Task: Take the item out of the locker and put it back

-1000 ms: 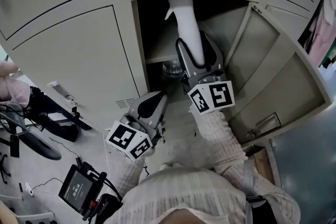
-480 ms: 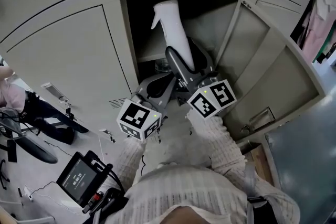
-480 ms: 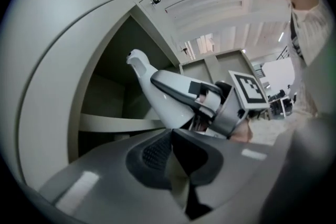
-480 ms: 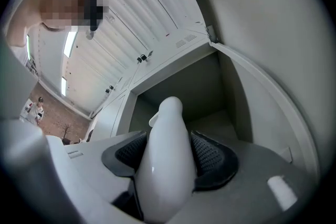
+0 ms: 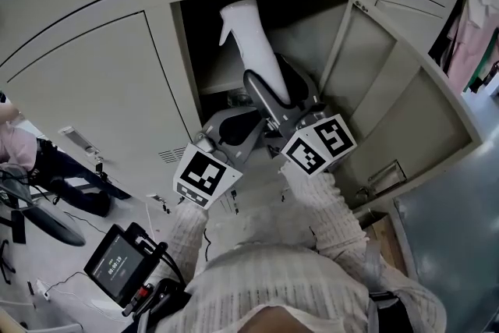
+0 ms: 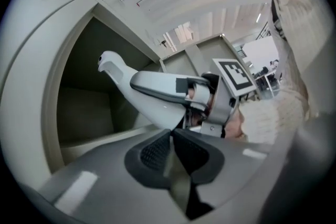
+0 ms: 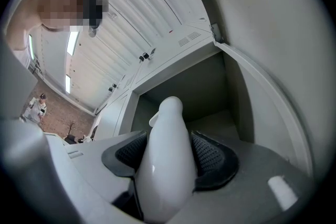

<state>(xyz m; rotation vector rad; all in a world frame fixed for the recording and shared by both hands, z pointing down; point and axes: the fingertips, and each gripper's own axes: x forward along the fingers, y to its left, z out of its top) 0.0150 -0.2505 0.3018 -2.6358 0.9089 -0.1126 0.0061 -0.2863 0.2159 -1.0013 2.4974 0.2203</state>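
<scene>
At the far left of the head view a small screen device point(image 5: 115, 271) sits low on the floor amid cables, below a closed locker door point(image 5: 93, 90). Just right of it comes the left tool point(image 6: 171, 139), its marker cube point(image 5: 204, 177) towards the person. Its dark pads meet with nothing between them, and its tip lies close beside the right tool at the lower edge of the open locker point(image 5: 312, 35).

Next is the white spray bottle point(image 5: 253, 51). It stands tilted in the locker's mouth, its nozzle head highest and turned to the left against the dark interior, above the level of the inner shelf point(image 5: 222, 82). Whether its base touches anything inside cannot be told. The right tool point(image 7: 170, 152) is clamped on it – one ribbed pad presses each side of the bottle's body, jaws spread wide around it. This tool's own marker cube point(image 5: 320, 146) faces up, with the person's knitted sleeve point(image 5: 327, 207) behind it.

Furthest right, the locker's door point(image 5: 405, 113) hangs swung wide open – well apart from both tools.
</scene>
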